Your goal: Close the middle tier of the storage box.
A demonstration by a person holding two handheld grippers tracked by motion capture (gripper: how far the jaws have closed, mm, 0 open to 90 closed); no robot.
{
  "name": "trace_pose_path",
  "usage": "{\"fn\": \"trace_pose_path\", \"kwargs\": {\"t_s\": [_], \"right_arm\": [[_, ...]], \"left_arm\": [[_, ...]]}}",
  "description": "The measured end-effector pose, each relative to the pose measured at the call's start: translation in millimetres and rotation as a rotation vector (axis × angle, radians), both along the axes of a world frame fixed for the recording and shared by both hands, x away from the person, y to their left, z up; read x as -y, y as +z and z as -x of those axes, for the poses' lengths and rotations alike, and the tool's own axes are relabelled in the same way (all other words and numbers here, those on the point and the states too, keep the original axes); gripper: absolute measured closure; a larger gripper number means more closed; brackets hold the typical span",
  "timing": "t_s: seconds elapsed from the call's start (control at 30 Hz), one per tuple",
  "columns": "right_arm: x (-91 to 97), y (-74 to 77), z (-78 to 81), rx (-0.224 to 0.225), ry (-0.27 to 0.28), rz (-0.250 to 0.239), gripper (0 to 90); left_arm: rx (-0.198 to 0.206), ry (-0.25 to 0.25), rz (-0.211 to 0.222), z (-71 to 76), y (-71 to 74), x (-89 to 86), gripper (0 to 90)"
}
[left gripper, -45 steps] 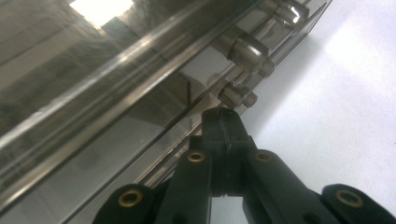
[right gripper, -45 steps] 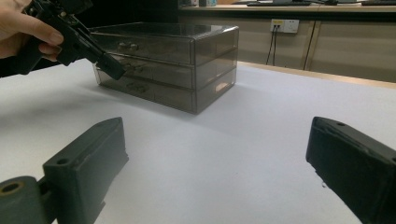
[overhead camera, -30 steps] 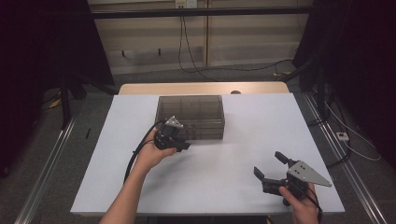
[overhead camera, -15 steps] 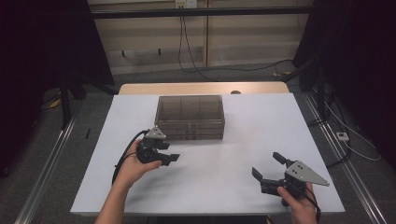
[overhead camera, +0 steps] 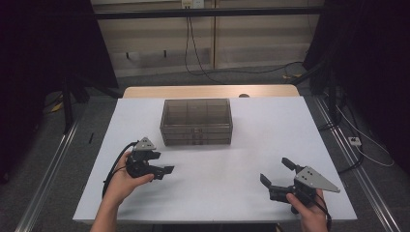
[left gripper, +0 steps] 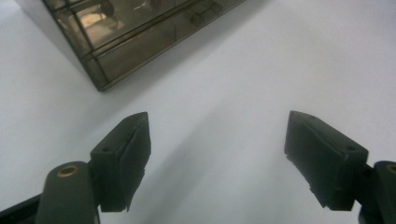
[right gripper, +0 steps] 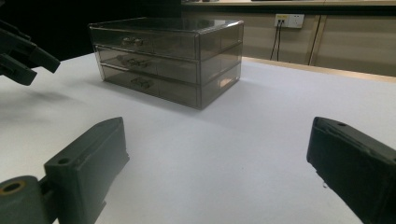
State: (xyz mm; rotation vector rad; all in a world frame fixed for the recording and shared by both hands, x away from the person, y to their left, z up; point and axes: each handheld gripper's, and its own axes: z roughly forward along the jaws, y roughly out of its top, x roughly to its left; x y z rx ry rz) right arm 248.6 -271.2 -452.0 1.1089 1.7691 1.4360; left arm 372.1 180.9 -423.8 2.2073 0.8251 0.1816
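Now, your left gripper [overhead camera: 162, 164]: jaws have just been opening, nothing between them; near the box's front left corner
Your right gripper [overhead camera: 276, 175]: jaws spread wide, empty; low over the white table [overhead camera: 232, 174], well apart from the box
Drawer box [overhead camera: 196, 122]: smoky clear plastic, 3 drawers, all pushed in; mid-table toward the back

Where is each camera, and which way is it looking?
High view: above the person's side, looking forward and down on the white table, drawer box, both forearms, left gripper and right gripper.
Left gripper view: rides the left gripper, looking along its open jaws down at the table and the box's corner.
Right gripper view: rides the right gripper, looking low across the table at the box, between its open jaws.
Shared: the drawer box appears in all three.
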Motion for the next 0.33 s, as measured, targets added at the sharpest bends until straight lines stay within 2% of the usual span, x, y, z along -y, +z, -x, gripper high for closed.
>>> {"fn": "trace_pose_path", "kwargs": {"t_s": [0.33], "right_arm": [[-1.6, -0.5, -2.2, -0.004, 0.005, 0.005, 4.4]], "left_arm": [[0.002, 0.026, 0.024, 6.4, -2.1, -12.4, 18.9]]}}
